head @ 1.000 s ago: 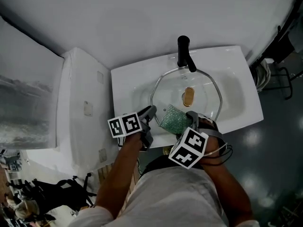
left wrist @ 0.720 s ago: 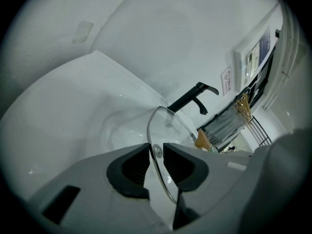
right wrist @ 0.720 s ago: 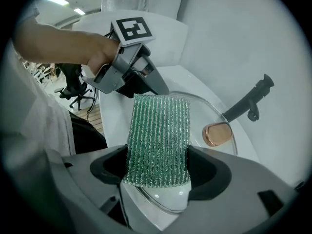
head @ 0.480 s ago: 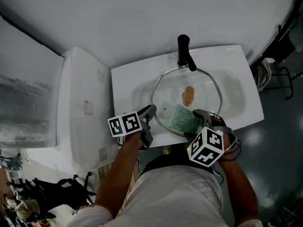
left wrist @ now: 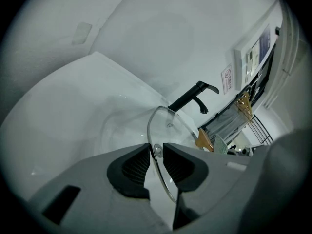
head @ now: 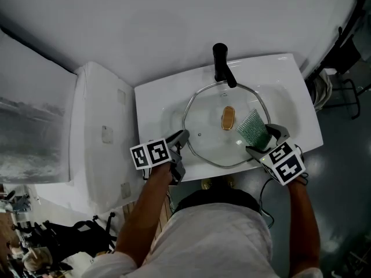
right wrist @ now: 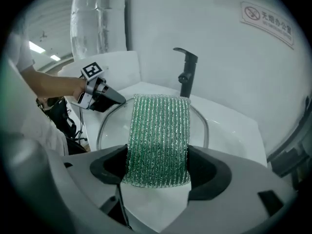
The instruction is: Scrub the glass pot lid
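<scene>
A round glass pot lid [head: 208, 135] with a wooden knob [head: 228, 117] lies tilted in the white sink [head: 156, 106]. My left gripper [head: 181, 151] is shut on the lid's front-left rim. In the left gripper view the metal rim [left wrist: 157, 151] runs between the two pads of the left gripper [left wrist: 156, 152]. My right gripper [head: 262, 139] is shut on a green scrub pad [head: 252, 129], which rests at the lid's right edge. In the right gripper view the scrub pad [right wrist: 158, 135] fills the gap of the right gripper [right wrist: 157, 165], with the lid [right wrist: 109, 126] behind it.
A black faucet [head: 222, 65] stands at the back of the sink, over the lid's far edge. A white plastic-wrapped unit [head: 101, 132] adjoins the sink on the left. The white wall rises behind. A dark floor and a black frame [head: 345, 68] lie to the right.
My right gripper has carried the scrub pad across the lid from its front-left part to its right edge. The left gripper has held still on the rim.
</scene>
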A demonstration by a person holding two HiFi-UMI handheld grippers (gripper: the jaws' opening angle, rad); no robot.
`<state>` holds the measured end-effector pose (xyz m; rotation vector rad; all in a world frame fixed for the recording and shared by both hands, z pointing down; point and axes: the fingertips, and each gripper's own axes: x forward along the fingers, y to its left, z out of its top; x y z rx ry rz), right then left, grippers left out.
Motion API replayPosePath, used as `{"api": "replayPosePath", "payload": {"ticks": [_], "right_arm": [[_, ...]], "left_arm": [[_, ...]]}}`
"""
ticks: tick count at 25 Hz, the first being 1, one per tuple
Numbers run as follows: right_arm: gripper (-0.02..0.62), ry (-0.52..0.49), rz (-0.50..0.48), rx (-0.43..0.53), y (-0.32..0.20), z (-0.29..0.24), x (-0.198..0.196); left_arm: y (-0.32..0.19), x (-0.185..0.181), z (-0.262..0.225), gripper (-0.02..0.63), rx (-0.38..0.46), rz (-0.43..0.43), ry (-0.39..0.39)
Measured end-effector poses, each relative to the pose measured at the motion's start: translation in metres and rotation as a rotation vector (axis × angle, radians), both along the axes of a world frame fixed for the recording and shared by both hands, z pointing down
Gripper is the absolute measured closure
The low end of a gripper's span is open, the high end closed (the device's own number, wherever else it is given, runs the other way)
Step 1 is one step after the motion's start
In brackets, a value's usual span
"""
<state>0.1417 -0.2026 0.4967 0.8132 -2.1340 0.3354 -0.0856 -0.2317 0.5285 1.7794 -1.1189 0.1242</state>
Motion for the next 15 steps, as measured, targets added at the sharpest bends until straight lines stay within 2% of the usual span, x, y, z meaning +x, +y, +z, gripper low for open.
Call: {"api": "replayPosePath", "payload": {"ticks": [4, 6, 10, 15], "right_arm": [[0.247, -0.068, 0.056, -0.018, -0.007, 0.002, 0.009], [0.247, -0.067, 0.054, -0.012, -0.004, -0.001, 0.007], [0.247, 0.027, -0.013, 0.034, 0.011, -0.017, -0.009], [0.247, 0.158, -0.154, 0.089, 0.036, -0.029, -0.042]], "left_arm": [[0.000, 0.000, 0.000, 0.511, -0.002, -0.002, -0.004], [0.000, 0.000, 0.000, 0.511, -0.005, -0.003, -0.006], [-0.001, 0.000, 0.000, 0.511, -0.005, -0.004, -0.008], [-0.001, 0.000, 0.000, 0.511, -0.005, -0.006, -0.009]]}}
